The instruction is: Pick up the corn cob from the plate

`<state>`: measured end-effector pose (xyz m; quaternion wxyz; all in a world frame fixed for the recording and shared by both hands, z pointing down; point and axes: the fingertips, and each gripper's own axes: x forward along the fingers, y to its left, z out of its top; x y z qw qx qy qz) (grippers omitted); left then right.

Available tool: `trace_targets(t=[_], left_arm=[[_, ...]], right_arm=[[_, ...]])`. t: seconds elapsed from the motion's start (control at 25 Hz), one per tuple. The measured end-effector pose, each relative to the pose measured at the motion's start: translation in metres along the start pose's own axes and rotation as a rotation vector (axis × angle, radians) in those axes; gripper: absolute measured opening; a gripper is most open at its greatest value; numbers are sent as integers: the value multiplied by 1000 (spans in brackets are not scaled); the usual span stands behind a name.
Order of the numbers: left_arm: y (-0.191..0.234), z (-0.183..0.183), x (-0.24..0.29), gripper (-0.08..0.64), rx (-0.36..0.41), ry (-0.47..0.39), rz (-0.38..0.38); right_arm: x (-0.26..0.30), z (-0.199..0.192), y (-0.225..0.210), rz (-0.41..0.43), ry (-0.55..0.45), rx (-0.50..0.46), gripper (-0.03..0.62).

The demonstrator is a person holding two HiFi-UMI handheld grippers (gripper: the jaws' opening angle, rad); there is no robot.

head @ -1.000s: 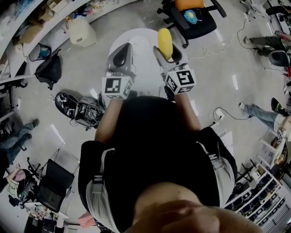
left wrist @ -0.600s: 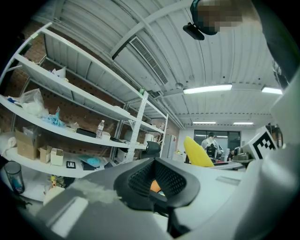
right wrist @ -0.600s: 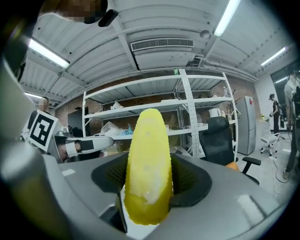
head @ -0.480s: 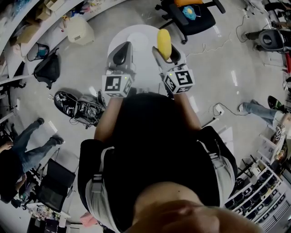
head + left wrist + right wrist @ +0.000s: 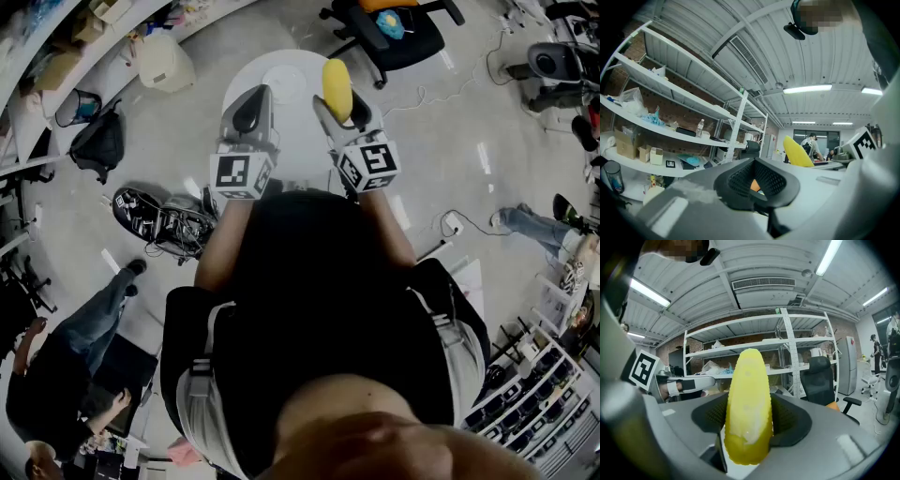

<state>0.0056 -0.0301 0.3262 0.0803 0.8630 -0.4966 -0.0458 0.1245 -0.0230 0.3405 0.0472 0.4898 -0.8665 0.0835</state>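
The yellow corn cob [image 5: 337, 84] stands upright between the jaws of my right gripper [image 5: 339, 105], which is shut on its lower half. In the right gripper view the corn cob [image 5: 747, 399] fills the middle and rises above both dark pads of that gripper [image 5: 749, 423]. It hangs in the air over the white round table [image 5: 234, 94], where a pale plate [image 5: 281, 82] lies with nothing on it. My left gripper [image 5: 249, 114] hovers beside the right one, level, its jaws together and holding nothing. From the left gripper [image 5: 757, 180] the corn cob [image 5: 797, 152] shows at the right.
A black office chair with an orange cushion [image 5: 394, 33] stands beyond the table. On the floor at the left lie a black bag [image 5: 101, 145] and a dark bundle [image 5: 155, 220]. A person [image 5: 66, 375] stands at the lower left. Metal shelving [image 5: 787, 348] lines the wall.
Both grippers and the corn cob have kept still. A person on the floor at the lower left has walked further into view.
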Motion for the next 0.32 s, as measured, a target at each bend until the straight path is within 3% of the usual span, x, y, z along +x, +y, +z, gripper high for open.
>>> trace_targets(t=[0.32], left_arm=[[5, 1, 1, 0, 8, 2, 6]], right_arm=[[4, 3, 1, 1, -1, 2, 264]])
